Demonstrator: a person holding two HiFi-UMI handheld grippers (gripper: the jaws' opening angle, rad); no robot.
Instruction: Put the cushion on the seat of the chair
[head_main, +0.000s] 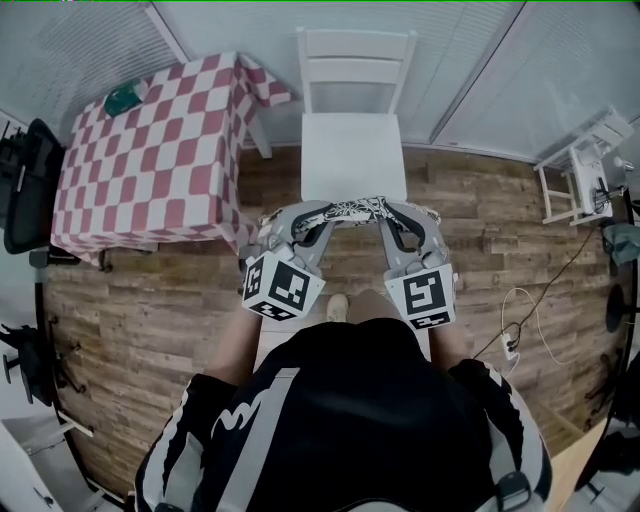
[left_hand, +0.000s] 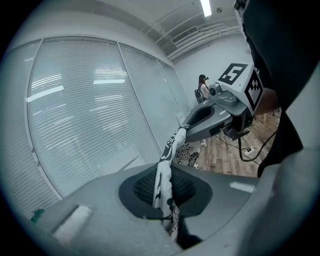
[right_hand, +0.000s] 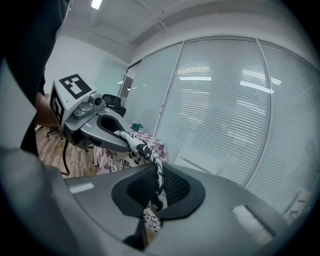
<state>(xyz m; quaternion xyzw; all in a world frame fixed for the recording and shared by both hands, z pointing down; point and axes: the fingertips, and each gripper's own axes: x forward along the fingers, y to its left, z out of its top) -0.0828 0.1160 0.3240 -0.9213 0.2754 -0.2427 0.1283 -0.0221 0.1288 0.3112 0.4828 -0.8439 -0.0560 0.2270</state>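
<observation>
A black-and-white patterned cushion (head_main: 355, 209) hangs between my two grippers, just in front of the white chair seat (head_main: 352, 155) and apart from it. My left gripper (head_main: 322, 212) is shut on the cushion's left edge. My right gripper (head_main: 388, 212) is shut on its right edge. In the left gripper view the fabric (left_hand: 165, 170) runs from my jaws (left_hand: 165, 195) across to the right gripper (left_hand: 192, 126). The right gripper view mirrors this: cloth (right_hand: 156, 170) is pinched in the jaws (right_hand: 152, 195) and stretches to the left gripper (right_hand: 116, 135).
A table with a red-and-white checked cloth (head_main: 160, 150) stands left of the chair, with a green object (head_main: 125, 98) on it. A black office chair (head_main: 25, 185) is at the far left. At the right are a white stand (head_main: 580, 165) and floor cables (head_main: 520, 310). Blinds line the wall behind.
</observation>
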